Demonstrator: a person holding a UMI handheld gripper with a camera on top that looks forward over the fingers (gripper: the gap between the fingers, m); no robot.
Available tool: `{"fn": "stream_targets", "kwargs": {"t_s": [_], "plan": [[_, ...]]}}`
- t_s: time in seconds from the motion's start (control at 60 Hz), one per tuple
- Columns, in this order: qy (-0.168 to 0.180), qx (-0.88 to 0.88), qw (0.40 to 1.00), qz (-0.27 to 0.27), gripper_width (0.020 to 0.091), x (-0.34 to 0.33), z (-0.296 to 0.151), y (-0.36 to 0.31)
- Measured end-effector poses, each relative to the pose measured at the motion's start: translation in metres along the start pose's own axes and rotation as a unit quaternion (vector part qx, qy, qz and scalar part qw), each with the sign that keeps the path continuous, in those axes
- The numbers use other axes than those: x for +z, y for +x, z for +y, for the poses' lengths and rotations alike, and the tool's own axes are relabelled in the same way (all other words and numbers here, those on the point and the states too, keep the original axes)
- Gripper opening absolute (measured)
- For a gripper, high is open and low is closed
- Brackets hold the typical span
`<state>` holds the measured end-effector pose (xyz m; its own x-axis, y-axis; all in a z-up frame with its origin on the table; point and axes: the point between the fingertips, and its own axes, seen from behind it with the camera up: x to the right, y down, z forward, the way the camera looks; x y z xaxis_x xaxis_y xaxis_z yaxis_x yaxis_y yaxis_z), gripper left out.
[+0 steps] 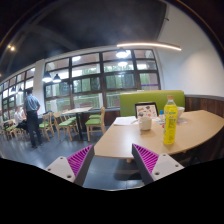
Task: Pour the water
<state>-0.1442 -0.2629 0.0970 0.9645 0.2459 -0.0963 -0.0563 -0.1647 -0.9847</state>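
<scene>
Since nothing sits between them, the tongs hang wide and empty, short of the worktop, presumably lining up an approach. At right of centre stands the bottle, upright, yellow with a green cap, beside a white cup (likely the pour's target).

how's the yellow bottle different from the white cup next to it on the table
The yellow bottle is taller and slimmer; the white cup is short and squat. The bottle is bright yellow, the cup white. Both stand upright on the wooden table, beyond the open hand-held gripper.
</scene>
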Motion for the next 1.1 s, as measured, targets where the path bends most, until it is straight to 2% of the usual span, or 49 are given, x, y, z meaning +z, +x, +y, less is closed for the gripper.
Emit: {"fn": "stream_targets", "kwargs": {"t_s": [0.217, 0.283, 0.3, 0.533, 0.7, 0.783, 0.85, 0.883, 0.9, 0.917, 1.0, 1.033, 1.1], "plan": [[0.009, 0.009, 0.998, 0.059, 0.0824, -0.001, -0.002, 0.045], [0.009, 0.006, 0.997, 0.081, 0.0824, 0.011, -0.011, 0.094], [0.009, 0.005, 0.996, 0.091, 0.0824, 0.005, -0.01, 0.088], [0.02, -0.039, 0.983, 0.181, 0.0822, 0.072, -0.029, 0.213], [0.023, -0.05, 0.974, 0.218, 0.0809, 0.128, -0.042, 0.277], [0.036, -0.053, 0.974, 0.216, 0.0804, 0.156, -0.048, 0.291], [0.024, -0.061, 0.975, 0.211, 0.0433, 0.175, -0.041, 0.296], [0.041, -0.047, 0.976, 0.208, 0.0449, 0.18, -0.044, 0.296], [0.055, -0.04, 0.976, 0.208, 0.0408, 0.182, -0.046, 0.295], [0.043, -0.036, 0.976, 0.211, 0.0384, 0.182, -0.037, 0.297], [0.055, -0.029, 0.979, 0.195, 0.028, 0.182, -0.039, 0.295], [0.063, -0.013, 0.979, 0.195, 0.0268, 0.179, -0.039, 0.298], [0.055, -0.018, 0.979, 0.197, 0.0263, 0.175, -0.039, 0.305]]}}
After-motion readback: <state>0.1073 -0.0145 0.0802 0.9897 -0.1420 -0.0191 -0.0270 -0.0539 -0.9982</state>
